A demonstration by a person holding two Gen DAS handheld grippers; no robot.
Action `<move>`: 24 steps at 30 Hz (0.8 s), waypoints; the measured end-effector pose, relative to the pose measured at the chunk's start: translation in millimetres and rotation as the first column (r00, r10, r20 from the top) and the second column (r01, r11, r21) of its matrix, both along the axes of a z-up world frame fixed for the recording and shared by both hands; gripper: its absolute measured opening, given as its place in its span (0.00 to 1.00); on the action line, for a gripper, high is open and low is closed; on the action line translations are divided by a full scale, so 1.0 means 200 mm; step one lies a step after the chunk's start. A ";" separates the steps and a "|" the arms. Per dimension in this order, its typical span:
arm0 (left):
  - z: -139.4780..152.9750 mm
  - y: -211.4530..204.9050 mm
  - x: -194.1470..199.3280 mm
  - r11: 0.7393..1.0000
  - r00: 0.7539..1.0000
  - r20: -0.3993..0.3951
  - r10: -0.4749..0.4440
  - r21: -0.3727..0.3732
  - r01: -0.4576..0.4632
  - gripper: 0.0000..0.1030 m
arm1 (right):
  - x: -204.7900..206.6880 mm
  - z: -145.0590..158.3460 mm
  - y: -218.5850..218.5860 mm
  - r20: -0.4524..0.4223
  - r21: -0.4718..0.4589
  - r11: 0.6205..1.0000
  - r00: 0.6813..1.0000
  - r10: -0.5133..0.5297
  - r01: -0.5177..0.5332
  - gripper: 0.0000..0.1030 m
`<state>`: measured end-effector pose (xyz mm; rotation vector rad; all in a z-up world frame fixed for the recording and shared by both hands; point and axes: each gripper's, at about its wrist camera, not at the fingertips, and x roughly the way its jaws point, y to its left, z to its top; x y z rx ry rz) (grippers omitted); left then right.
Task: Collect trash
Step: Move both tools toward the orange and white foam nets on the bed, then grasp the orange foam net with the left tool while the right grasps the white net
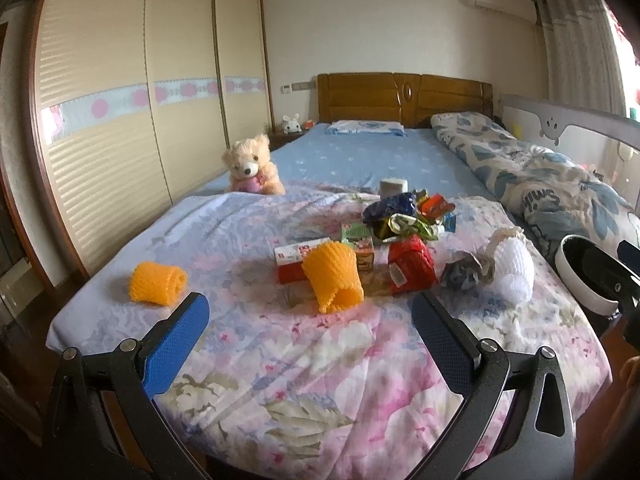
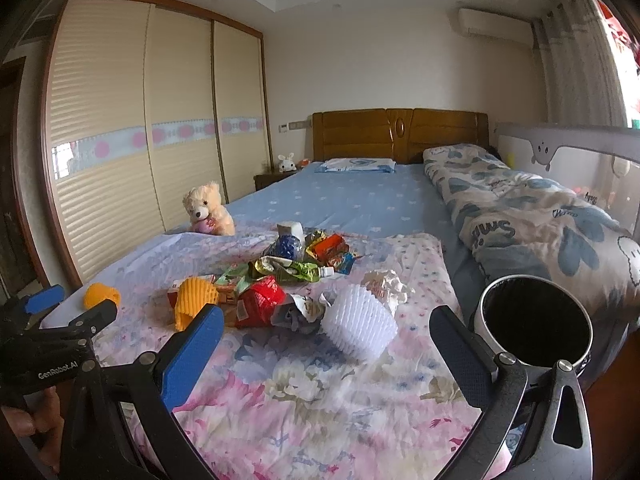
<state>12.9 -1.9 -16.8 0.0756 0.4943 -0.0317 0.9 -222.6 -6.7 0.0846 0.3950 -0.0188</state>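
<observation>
Left gripper (image 1: 310, 322), labelled "GenRobot.AI", and right gripper (image 2: 326, 334) both spread over trash (image 1: 400, 232).

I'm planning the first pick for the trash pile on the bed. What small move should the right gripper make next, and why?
Probably ease the right gripper forward onto the white foam net. It is open and empty, the net lies nearest between its fingers, and the bin stands just to the right for the drop.

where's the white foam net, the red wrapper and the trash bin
white foam net (image 2: 359, 332), right wrist view, middle of its ribbed side
red wrapper (image 1: 412, 264), left wrist view, centre of the crumpled pack
trash bin (image 2: 486, 308), right wrist view, left rim
</observation>
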 end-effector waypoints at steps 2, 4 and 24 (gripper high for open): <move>-0.01 0.00 0.02 1.000 1.000 -0.016 -0.007 -0.008 0.007 1.00 | 0.02 -0.01 -0.02 -0.017 0.015 1.000 1.000 0.001 0.000 1.00; -0.02 0.01 0.06 1.000 0.999 -0.046 -0.019 -0.023 0.018 1.00 | 0.04 -0.02 -0.04 -0.035 0.034 0.999 0.999 0.001 0.000 1.00; -0.32 0.02 0.71 0.996 0.949 -0.314 0.037 0.094 -0.008 0.82 | 0.60 -0.31 -0.32 -0.354 0.249 0.965 0.935 0.018 0.076 0.85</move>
